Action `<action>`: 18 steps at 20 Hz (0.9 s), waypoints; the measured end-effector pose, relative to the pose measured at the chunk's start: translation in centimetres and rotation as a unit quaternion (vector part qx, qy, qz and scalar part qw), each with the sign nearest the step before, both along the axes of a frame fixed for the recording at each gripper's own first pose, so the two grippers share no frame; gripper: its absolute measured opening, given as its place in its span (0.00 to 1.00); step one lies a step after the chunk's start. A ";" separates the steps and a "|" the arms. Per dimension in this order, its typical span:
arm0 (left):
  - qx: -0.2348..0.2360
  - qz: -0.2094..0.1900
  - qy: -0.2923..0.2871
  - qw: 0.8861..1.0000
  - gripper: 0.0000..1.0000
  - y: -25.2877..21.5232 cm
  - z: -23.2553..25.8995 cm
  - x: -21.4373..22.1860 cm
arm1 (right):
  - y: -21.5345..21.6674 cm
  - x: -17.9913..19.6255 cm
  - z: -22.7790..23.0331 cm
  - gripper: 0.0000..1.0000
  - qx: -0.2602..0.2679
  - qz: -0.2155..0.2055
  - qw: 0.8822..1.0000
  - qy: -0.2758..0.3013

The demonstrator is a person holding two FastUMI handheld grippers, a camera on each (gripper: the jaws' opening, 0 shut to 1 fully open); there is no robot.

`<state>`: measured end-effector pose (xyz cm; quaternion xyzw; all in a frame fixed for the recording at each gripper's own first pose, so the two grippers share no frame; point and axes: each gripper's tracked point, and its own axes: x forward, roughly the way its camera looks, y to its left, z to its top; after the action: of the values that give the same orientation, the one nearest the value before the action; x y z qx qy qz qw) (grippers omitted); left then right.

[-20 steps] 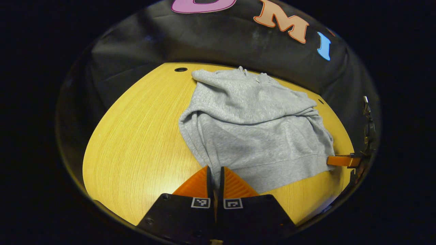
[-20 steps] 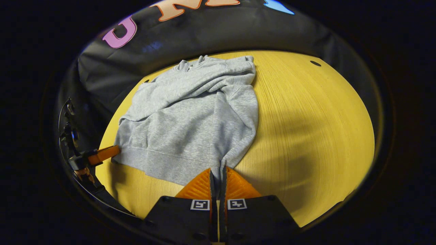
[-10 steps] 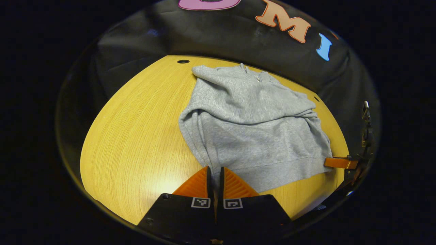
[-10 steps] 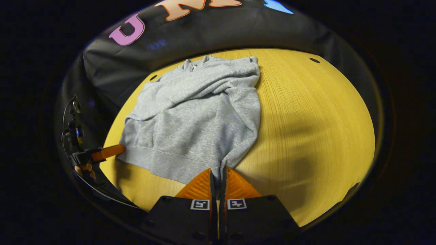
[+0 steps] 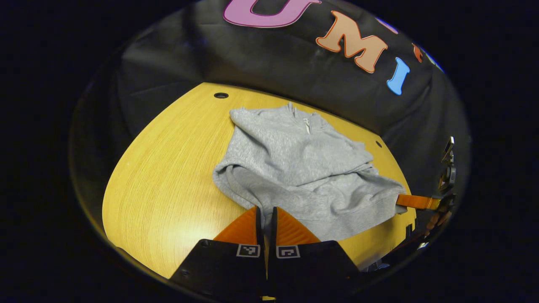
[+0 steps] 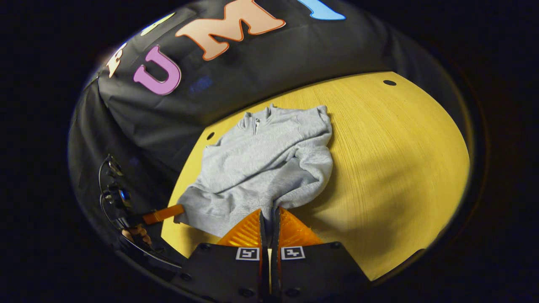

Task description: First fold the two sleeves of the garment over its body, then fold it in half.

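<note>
A grey sweatshirt [image 5: 294, 168] lies on the yellow wooden table [image 5: 168, 181], both sleeves folded across its body and its collar toward the black cloth wall. My left gripper [image 5: 265, 210] is shut on one bottom hem corner, and that corner is lifted off the table. In the right gripper view the sweatshirt [image 6: 265, 164] has its hem raised and bunching, with my right gripper [image 6: 268, 212] shut on the other hem corner. The right gripper [image 5: 414, 202] also shows at the far right of the left gripper view; the left gripper [image 6: 162, 214] and a hand show at the left of the right gripper view.
Small dark holes [image 5: 220, 95] [image 6: 389, 83] sit in the table near its far edge. Bare table spreads to the left of the garment in the left gripper view and to the right [image 6: 391, 160] in the right gripper view. The black cloth wall stands just behind the collar.
Both grippers have risen with the hem corners held, lifting the bottom edge off the table; the lower body of the sweatshirt now bunches and looks shorter.
</note>
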<state>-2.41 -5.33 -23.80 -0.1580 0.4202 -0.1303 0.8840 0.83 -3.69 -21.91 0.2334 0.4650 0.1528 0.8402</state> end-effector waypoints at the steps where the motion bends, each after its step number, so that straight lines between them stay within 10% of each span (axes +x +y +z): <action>1: -0.007 0.002 -0.004 1.000 0.00 -0.1 0.6 0.5 | 0.0 0.6 0.7 0.05 0.010 -0.005 1.000 -0.002; 18: -0.076 0.057 -0.038 0.995 0.00 0.7 4.6 12.8 | 0.8 13.7 2.7 0.02 0.111 -0.099 0.989 0.002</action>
<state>10.44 -4.60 -19.20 -0.2433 0.3655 -0.1172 0.8908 14.57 -2.92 -19.25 0.3702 0.4213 0.1192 0.8193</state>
